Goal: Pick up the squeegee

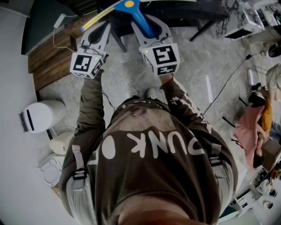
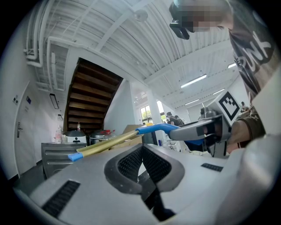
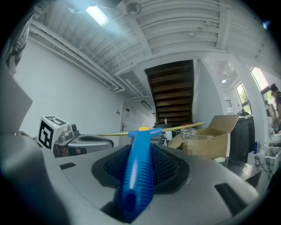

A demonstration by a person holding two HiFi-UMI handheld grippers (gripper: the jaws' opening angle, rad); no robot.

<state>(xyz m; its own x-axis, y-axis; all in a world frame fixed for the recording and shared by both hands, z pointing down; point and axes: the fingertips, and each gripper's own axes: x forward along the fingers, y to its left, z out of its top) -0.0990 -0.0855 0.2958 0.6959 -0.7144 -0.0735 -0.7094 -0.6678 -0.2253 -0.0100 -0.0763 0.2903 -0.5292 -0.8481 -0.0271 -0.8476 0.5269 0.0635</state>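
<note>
Squeegee in my right jaws, left jaws closed on nothing.

My right gripper (image 1: 143, 20) has its jaws clamped on the blue ribbed handle of the squeegee (image 3: 139, 171). The handle runs straight out between the pads, and its butt end sinks out of sight deep in the throat. The yellow blade (image 2: 107, 145) lies crosswise ahead of both grippers, held level, and its blue end cap shows past my left side. In the head view the frame's top edge cuts off the squeegee's head, and the blade's other end is lost there. My left gripper (image 2: 141, 151) sits just beside the right one, pads together, empty, the blade above and beyond its tips. A dark desk (image 1: 184, 13) lies beyond, only partly in frame; I cannot tell whether the blade touches it.
</note>
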